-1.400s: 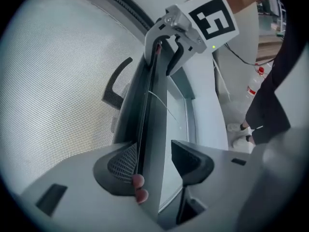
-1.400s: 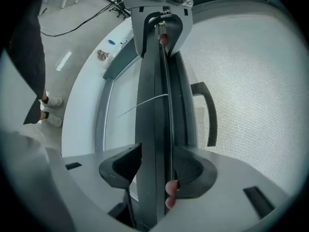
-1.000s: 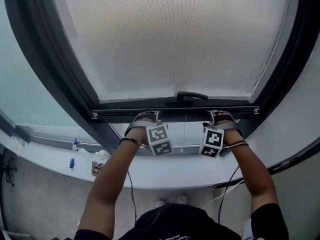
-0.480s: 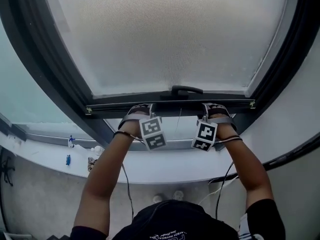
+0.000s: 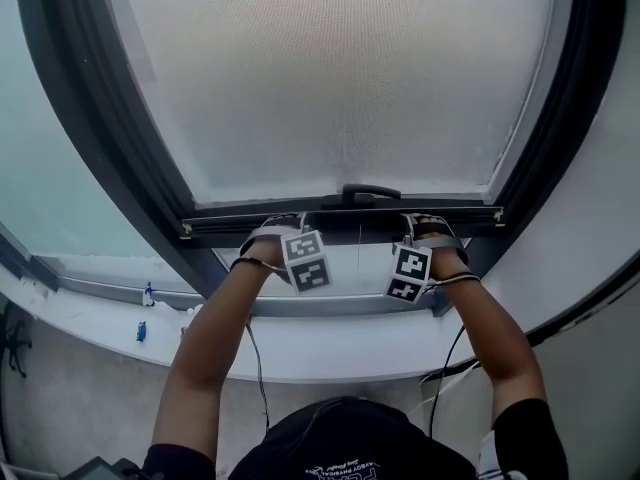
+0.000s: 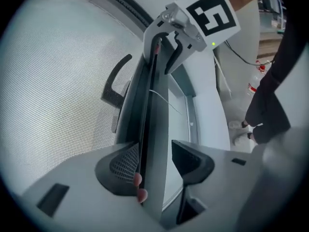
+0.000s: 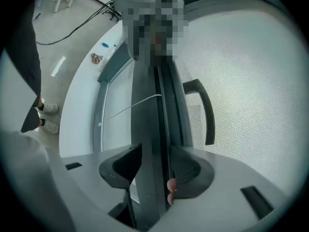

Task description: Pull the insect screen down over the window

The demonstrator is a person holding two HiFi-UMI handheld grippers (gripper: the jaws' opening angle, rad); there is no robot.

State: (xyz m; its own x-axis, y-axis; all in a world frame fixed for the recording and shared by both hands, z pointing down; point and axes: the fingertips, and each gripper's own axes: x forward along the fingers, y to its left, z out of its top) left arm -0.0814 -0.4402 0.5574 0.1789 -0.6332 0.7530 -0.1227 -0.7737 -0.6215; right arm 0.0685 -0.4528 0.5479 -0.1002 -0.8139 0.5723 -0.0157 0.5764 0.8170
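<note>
Head view: my left gripper [image 5: 274, 227] clamps the bottom bar [image 5: 350, 222] of the insect screen [image 5: 340, 78], handle [image 5: 371, 193] at centre, my right gripper [image 5: 426, 226] clamping the same bar. It hangs just above the window's lower frame [image 5: 330, 306].

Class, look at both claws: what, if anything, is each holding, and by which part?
Both hold the insect screen's bottom bar: the left claw clamps it left of the centre handle, the right claw right of it.

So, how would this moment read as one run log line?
screen: not fully down | left gripper: fingers astride bar, grip unclear | right gripper: shut on bar
</note>
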